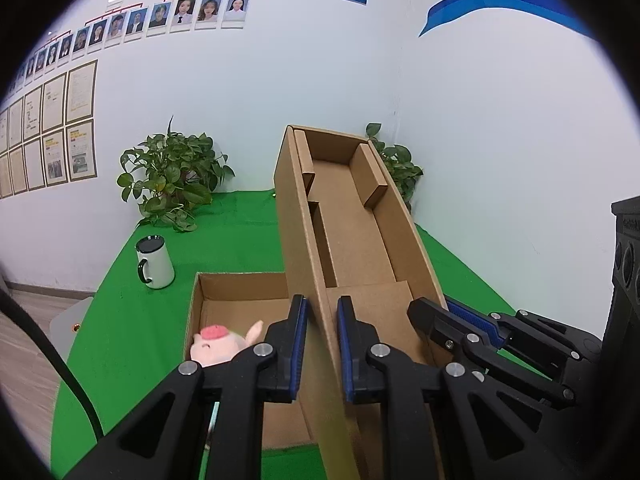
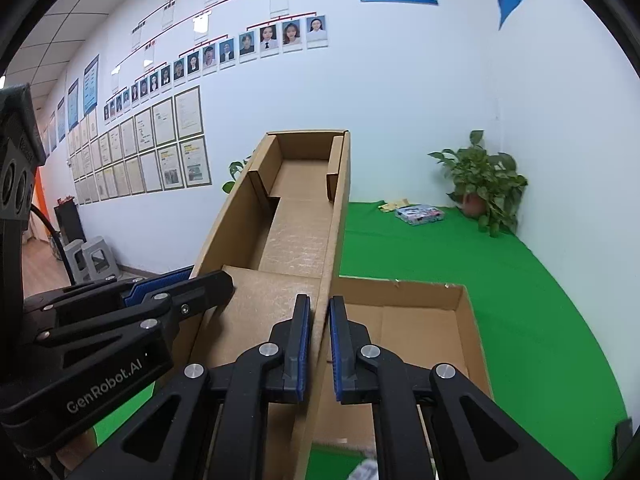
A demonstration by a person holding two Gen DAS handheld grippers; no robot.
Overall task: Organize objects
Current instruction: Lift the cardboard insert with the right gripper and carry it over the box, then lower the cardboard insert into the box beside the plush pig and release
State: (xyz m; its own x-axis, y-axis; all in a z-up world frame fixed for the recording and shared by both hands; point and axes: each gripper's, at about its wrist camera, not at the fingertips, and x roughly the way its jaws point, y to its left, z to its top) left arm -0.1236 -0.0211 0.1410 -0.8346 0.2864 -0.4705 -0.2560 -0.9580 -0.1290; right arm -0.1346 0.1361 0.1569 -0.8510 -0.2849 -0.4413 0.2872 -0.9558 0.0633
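A cardboard box lid (image 1: 356,224) is raised, tilted up over an open cardboard box (image 1: 236,288) on the green table. My left gripper (image 1: 322,308) is shut on the lid's left side wall. My right gripper (image 2: 319,308) is shut on the lid's right side wall (image 2: 334,240). Each gripper shows in the other's view: the right one (image 1: 452,312) in the left wrist view, the left one (image 2: 176,284) in the right wrist view. A pink plush pig (image 1: 218,342) lies inside the box at its left.
A white mug (image 1: 154,262) stands on the green cloth (image 1: 128,340) left of the box. Potted plants (image 1: 172,176) (image 2: 484,184) stand at the back against the wall. A patterned packet (image 2: 420,214) and yellow item (image 2: 394,205) lie at the back right.
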